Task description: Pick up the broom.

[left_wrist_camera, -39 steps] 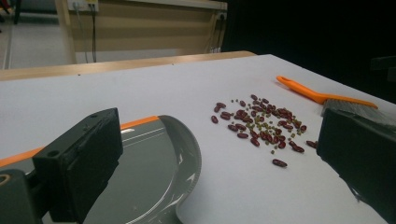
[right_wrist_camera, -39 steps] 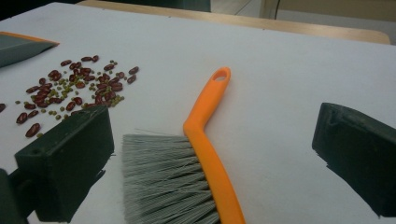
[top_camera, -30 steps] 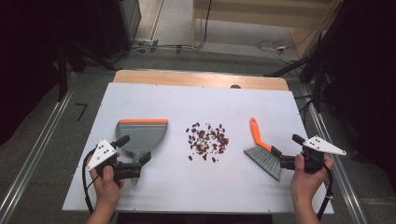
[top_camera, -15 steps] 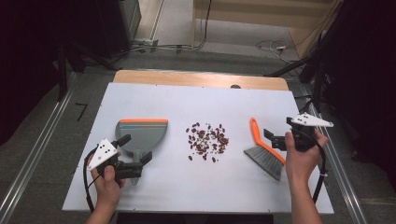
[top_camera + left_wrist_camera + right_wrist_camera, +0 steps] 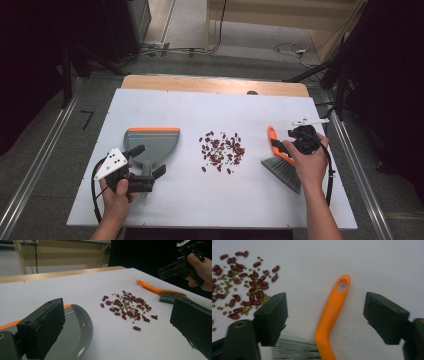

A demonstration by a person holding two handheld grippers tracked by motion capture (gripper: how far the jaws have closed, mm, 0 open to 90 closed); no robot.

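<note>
A grey dustpan point(image 5: 150, 142) with an orange front edge lies left of centre on the white table. My left gripper point(image 5: 147, 162) stands open at the pan's near end, one jaw on each side of its handle. Red and small green beans point(image 5: 222, 150) are scattered mid-table. To their right lies a brush with an orange handle point(image 5: 274, 141) and grey bristles point(image 5: 284, 172). My right gripper point(image 5: 290, 144) hovers open just above that handle. In the right gripper view the handle point(image 5: 334, 307) runs between the two spread jaws, untouched. The left gripper view shows the pan point(image 5: 75, 332), beans point(image 5: 127, 306) and brush point(image 5: 160, 291).
The white table top point(image 5: 200, 107) ends in a wooden strip point(image 5: 210, 84) at the far side. Metal rails run along the floor at left and right. Dark equipment and cables stand behind the table.
My right gripper has moved from the brush's right side forward and left, and now points down over the orange handle. The left gripper has stayed by the dustpan.
</note>
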